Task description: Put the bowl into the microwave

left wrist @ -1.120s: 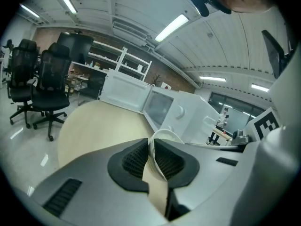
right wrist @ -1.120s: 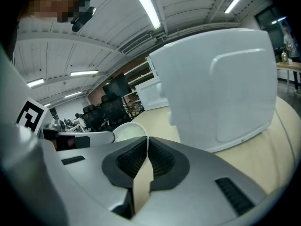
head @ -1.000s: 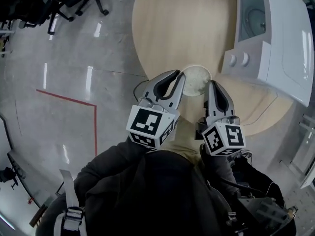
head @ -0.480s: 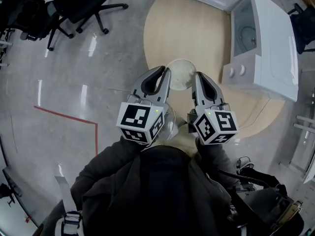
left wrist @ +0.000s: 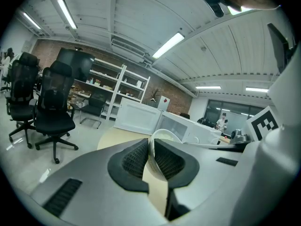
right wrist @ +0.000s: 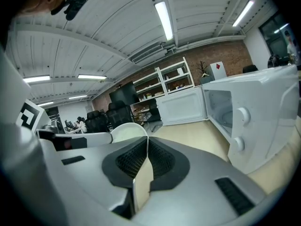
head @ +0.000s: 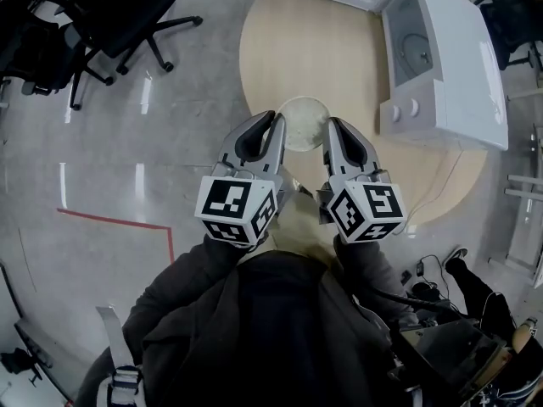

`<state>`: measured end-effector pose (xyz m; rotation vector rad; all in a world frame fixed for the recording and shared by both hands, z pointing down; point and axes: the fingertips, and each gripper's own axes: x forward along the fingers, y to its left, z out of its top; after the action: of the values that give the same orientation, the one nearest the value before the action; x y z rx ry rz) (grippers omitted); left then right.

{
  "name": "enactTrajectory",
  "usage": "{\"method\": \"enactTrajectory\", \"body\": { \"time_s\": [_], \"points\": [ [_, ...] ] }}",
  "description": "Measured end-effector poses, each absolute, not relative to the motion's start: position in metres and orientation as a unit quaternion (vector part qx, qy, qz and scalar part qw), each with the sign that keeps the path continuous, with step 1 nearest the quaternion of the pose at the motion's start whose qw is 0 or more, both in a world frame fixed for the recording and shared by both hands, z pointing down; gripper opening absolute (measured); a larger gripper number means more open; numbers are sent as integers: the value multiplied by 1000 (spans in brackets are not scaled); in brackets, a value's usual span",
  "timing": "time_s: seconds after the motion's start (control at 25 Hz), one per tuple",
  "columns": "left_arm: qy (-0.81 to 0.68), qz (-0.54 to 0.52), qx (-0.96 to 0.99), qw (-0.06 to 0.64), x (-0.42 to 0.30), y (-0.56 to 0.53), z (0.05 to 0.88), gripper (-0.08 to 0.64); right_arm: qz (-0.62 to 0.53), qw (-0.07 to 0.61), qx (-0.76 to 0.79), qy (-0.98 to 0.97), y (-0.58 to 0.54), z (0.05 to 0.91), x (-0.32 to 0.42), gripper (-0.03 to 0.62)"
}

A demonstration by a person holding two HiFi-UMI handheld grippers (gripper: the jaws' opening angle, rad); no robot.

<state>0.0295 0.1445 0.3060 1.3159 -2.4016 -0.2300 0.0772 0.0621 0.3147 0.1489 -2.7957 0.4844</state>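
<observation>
White, thin-walled bowl (head: 303, 123) hangs over the table (head: 339, 49), left of the open microwave (head: 441, 75). Left gripper (head: 278, 125) and right gripper (head: 333, 131) each pinch its rim on opposite sides. It looks light, stiff and slippery, so level rim grips seem safest.

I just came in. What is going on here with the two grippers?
A person holds a gripper in each hand, and both are clamped on the rim of one white bowl: the left gripper on its left side, the right gripper on its right side. The bowl is over the round wooden table. The microwave stands open on the table to the right, and the bowl is not yet inside it.
</observation>
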Motion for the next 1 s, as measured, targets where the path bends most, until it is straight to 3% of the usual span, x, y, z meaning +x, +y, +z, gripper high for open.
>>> {"method": "enactTrajectory", "body": {
  "time_s": [1.0],
  "points": [
    [-829,-58,513,216,-49,31,324,48,199,124,120,-965,-44,334,12,15]
  ]
}}
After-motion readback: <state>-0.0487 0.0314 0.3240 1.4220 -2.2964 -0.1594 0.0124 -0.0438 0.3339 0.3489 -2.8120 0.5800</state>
